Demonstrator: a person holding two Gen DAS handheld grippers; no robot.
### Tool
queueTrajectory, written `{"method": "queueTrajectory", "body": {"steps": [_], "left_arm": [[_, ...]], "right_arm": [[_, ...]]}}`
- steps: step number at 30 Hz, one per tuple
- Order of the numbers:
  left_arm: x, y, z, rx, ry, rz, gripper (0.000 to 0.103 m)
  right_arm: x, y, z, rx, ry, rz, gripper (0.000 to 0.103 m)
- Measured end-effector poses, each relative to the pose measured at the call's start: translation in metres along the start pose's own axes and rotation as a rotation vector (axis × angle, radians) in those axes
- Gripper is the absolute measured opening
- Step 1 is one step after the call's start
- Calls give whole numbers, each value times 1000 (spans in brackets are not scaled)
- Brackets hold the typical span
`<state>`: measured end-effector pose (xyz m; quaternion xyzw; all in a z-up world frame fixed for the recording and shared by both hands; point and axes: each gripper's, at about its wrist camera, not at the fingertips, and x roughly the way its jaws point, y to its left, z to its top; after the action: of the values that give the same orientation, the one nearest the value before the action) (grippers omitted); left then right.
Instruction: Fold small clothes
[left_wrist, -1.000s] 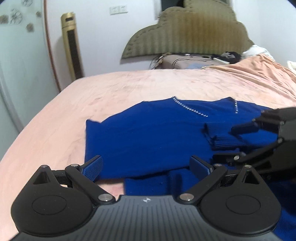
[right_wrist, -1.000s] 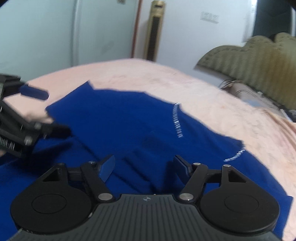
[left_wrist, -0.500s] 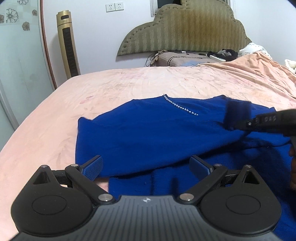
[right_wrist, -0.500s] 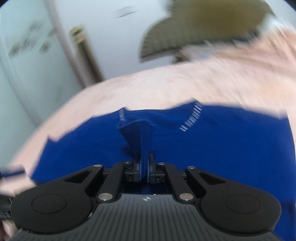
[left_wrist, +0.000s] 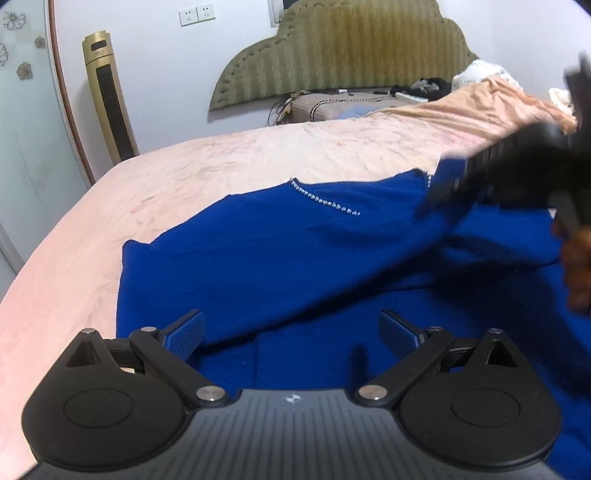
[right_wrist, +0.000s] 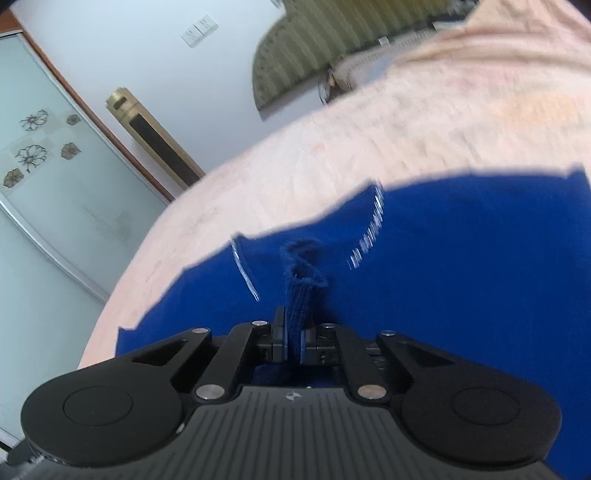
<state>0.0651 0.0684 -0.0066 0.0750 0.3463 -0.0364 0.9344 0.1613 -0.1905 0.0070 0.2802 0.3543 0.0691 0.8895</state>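
Observation:
A blue sweater (left_wrist: 280, 251) with a row of small silver studs at the neckline lies spread on the pink bed. It also shows in the right wrist view (right_wrist: 461, 266). My left gripper (left_wrist: 291, 330) is open and empty, low over the sweater's near hem. My right gripper (right_wrist: 293, 338) is shut on the ribbed cuff of a sleeve (right_wrist: 301, 295) and holds it lifted over the sweater's body. In the left wrist view the right gripper (left_wrist: 476, 181) is a blurred black shape at the right, above the sweater.
The pink bedspread (left_wrist: 229, 162) runs to an olive padded headboard (left_wrist: 343, 55) with a pillow and dark items near it. A gold tower fan (left_wrist: 109, 99) and a frosted glass door (left_wrist: 26, 129) stand at the left. A hand (left_wrist: 576, 258) shows at the right edge.
My right gripper closed on the sleeve cuff, lifted it and carried it up and back across the sweater. My left gripper stayed open near the hem.

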Motion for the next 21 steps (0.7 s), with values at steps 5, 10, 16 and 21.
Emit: {"method": "queueTrajectory", "body": {"steps": [5, 10, 16, 21], "left_arm": [[3, 5, 1, -30, 10, 7, 100], [8, 10, 6, -54, 22, 5, 100], [10, 5, 5, -50, 29, -4, 100], [13, 4, 2, -51, 44, -3, 100]], "right_arm": [[-19, 8, 20, -59, -106, -42, 9], [-37, -16, 23, -6, -168, -87, 9], [-47, -49, 12, 37, -198, -164, 9], [-52, -71, 3, 72, -199, -208, 9]]}}
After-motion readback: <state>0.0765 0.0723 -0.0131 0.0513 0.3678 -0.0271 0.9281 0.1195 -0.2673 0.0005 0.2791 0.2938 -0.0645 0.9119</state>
